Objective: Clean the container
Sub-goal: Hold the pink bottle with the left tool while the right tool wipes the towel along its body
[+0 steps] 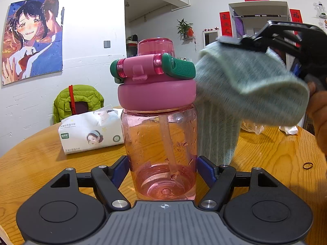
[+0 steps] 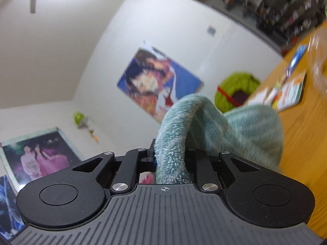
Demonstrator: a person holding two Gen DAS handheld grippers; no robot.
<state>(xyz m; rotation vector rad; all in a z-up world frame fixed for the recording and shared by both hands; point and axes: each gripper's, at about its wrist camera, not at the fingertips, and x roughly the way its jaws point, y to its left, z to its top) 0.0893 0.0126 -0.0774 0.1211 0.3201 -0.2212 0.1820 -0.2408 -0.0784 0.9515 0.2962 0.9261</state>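
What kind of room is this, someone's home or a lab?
Most likely a lived-in home: a round wooden table with a pack of tissues, an anime poster on the wall, and red paper door couplets.

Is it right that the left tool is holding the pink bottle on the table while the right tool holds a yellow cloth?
Not quite: the cloth is light blue-green, not yellow, as the right wrist view shows. The left tool does hold the pink bottle on the table, and the right tool holds the cloth.

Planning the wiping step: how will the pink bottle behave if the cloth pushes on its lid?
The bottle looks nearly empty, so probably light and top-heavy under its bulky lid. Droplets suggest a slippery wall. The left gripper clamps its base, so it should resist tipping.
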